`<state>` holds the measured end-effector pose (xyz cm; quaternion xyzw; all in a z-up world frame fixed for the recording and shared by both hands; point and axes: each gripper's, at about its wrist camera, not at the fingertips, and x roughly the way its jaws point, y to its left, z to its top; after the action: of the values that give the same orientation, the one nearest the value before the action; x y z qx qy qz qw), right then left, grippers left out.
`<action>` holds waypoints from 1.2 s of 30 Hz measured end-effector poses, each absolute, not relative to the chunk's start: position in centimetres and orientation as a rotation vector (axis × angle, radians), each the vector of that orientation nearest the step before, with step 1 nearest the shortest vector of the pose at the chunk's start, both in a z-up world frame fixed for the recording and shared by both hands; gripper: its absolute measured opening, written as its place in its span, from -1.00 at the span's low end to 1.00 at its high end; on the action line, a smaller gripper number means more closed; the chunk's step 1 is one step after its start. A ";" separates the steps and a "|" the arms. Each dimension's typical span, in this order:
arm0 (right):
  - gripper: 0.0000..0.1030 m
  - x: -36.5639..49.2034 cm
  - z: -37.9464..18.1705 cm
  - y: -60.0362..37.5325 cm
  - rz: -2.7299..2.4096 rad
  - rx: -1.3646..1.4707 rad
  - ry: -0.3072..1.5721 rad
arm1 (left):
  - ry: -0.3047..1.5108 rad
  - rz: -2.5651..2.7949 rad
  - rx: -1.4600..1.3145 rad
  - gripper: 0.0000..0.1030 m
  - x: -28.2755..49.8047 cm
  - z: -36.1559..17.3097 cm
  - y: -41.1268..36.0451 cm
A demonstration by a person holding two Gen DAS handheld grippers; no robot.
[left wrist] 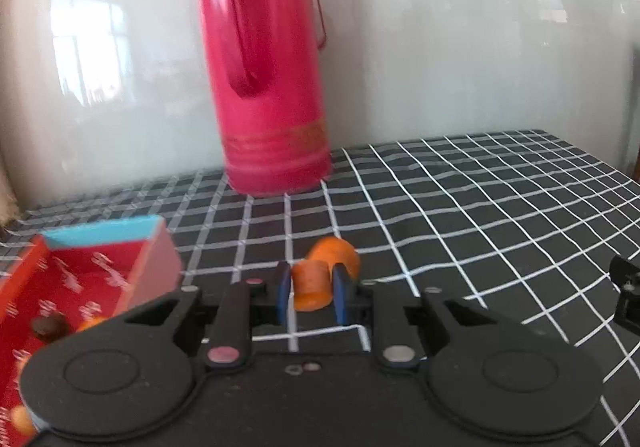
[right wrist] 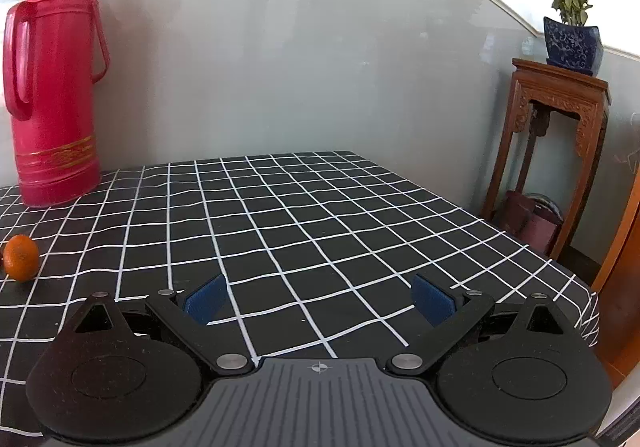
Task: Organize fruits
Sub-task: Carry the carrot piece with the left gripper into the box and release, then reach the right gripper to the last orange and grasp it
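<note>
In the left wrist view my left gripper (left wrist: 311,293) is shut on a small orange fruit (left wrist: 313,286) and holds it just above the checked cloth. A second orange fruit (left wrist: 335,254) lies right behind it on the cloth. It also shows in the right wrist view (right wrist: 21,257) at the far left. A red open box (left wrist: 86,279) sits at the left with a dark fruit (left wrist: 49,325) and small orange fruits inside. My right gripper (right wrist: 320,299) is open and empty above the cloth.
A tall red thermos (left wrist: 269,63) stands at the back of the table against the wall, also in the right wrist view (right wrist: 50,87). A wooden stand (right wrist: 554,151) with a potted plant (right wrist: 573,35) is beyond the table's right edge.
</note>
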<state>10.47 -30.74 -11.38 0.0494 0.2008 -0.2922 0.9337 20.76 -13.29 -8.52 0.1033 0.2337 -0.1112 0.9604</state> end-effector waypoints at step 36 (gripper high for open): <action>0.91 14.9 -11.6 -19.0 -0.305 -0.009 0.367 | 0.603 0.188 -0.092 0.46 17.4 -5.9 7.0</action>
<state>14.91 -18.96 -11.57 -0.0045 0.1819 -0.1511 0.9716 17.44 7.03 -5.93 -0.0453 0.2966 0.0922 0.9495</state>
